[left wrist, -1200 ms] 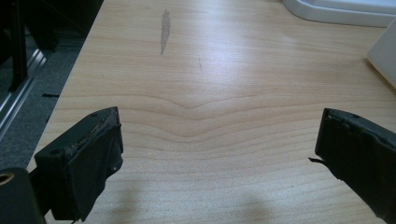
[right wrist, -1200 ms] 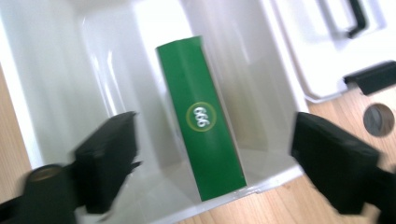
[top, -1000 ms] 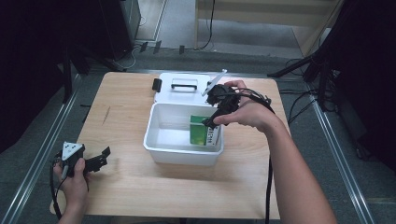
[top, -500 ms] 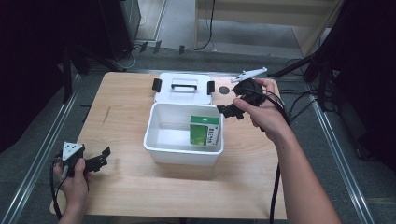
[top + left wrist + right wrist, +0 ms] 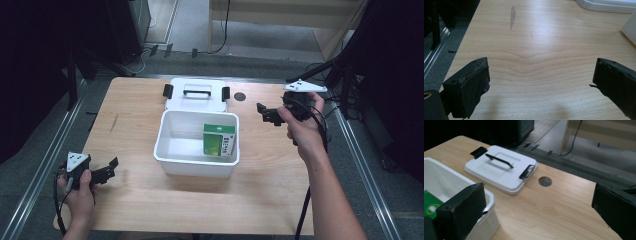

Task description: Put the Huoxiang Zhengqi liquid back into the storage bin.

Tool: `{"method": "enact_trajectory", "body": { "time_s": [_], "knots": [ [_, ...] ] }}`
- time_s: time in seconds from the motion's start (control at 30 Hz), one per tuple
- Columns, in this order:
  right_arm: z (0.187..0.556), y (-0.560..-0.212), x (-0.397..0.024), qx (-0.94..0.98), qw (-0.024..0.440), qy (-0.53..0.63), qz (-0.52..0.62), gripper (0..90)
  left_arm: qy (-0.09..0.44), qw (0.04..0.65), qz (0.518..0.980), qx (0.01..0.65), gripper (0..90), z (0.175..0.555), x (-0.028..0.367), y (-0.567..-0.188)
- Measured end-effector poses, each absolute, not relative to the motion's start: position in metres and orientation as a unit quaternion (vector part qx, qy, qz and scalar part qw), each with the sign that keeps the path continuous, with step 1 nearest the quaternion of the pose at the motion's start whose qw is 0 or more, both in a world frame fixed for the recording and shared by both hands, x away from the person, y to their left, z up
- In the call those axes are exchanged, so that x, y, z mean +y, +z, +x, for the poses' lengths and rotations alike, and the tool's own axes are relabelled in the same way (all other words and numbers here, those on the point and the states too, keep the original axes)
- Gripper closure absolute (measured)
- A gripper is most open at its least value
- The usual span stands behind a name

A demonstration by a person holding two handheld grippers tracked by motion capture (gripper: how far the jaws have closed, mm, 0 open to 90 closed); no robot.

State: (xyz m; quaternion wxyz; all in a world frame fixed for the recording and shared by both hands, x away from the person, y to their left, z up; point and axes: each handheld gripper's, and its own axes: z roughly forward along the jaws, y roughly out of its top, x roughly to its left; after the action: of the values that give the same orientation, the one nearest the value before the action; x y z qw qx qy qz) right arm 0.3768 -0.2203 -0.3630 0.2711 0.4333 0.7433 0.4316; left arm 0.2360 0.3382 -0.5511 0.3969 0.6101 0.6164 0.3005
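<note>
Now that my right tool [image 5: 272, 115] has pulled back from over the white bin [image 5: 170, 150] to about two o'clock on the bench [image 5: 135, 100], it hangs in the air with its jaws spread wide and nothing between them. A second ago it was reaching into the bin over the green box [image 5: 218, 140]; half a second ago it had already lifted clear to the right. The box has not moved. It stands upright inside the bin, against the right-hand wall, at roughly the bench's centre.

I judge from this that the box has just been put in and let go, so the placing looks finished.

Beyond the bin, at twelve o'clock, the white lid [image 5: 196, 95] lies flat with its black handle up and a black clip at each end. My right tool now faces it, which suggests closing the bin may come next.

My left tool [image 5: 102, 172] has stayed at eight o'clock, low over bare wood, jaws wide apart and empty.
</note>
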Motion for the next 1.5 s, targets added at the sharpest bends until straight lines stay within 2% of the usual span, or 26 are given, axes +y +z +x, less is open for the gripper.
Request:
{"method": "enact_trajectory", "body": {
  "time_s": [0.23, 0.47, 1.03, 1.23, 1.5],
  "knots": [
    [0.367, -0.374, -0.249, 0.706, 0.306, 0.447, 0.456, 0.0, 0.301, 0.398, 0.608, 0.617, 1.8, 0.236, 0.338, -0.551],
    [0.355, -0.394, -0.275, 0.688, 0.314, 0.446, 0.478, 0.0, 0.301, 0.398, 0.608, 0.617, 1.8, 0.236, 0.338, -0.551],
    [0.32, -0.457, -0.312, 0.668, 0.314, 0.436, 0.514, 0.0, 0.298, 0.399, 0.609, 0.618, 1.8, 0.235, 0.338, -0.551],
    [0.3, -0.485, -0.32, 0.653, 0.33, 0.432, 0.528, 0.0, 0.298, 0.399, 0.61, 0.617, 1.8, 0.235, 0.338, -0.551],
    [0.273, -0.524, -0.332, 0.635, 0.31, 0.439, 0.555, 0.0, 0.299, 0.399, 0.609, 0.617, 1.8, 0.235, 0.337, -0.551]
  ]
}}
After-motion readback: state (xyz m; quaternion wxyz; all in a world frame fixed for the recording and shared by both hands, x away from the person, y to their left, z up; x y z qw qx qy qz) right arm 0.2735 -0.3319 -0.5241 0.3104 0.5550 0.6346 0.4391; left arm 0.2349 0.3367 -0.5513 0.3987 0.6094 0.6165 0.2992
